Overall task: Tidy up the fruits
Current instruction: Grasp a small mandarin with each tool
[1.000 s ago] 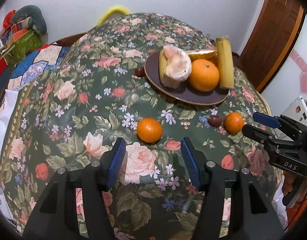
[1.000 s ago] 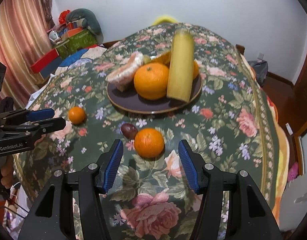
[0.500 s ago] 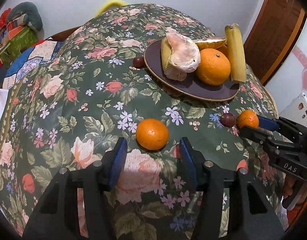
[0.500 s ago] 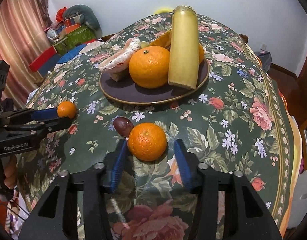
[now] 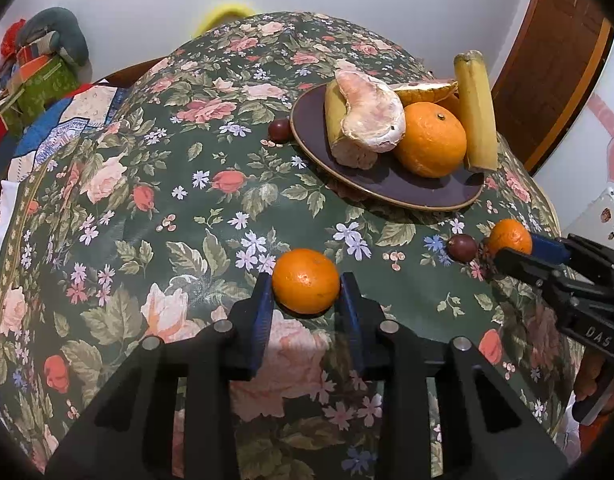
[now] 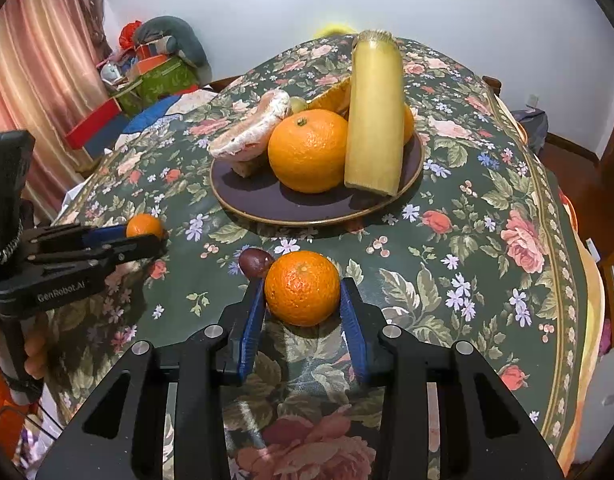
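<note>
A pink curtain [image 6: 35, 80] hangs beside stacked boxes [image 6: 155, 76].

We see a dark green tablecloth [image 6: 447, 216] patterned with pink roses, a dark purple plate [image 6: 267, 200], orange mandarins [image 6: 303, 288], and what may be a maroon grape [image 6: 256, 262].

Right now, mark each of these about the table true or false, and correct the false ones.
1. Each gripper has a small orange between its fingers. True: left gripper around one small orange, right gripper around the other small orange, both closing.
2. The plate is empty. False: the plate holds a large orange, a peeled fruit and a yellow stalk.
3. A dark fruit lies by the right gripper's orange. True.
4. The tablecloth is plain white. False: the tablecloth is dark green and floral.
</note>
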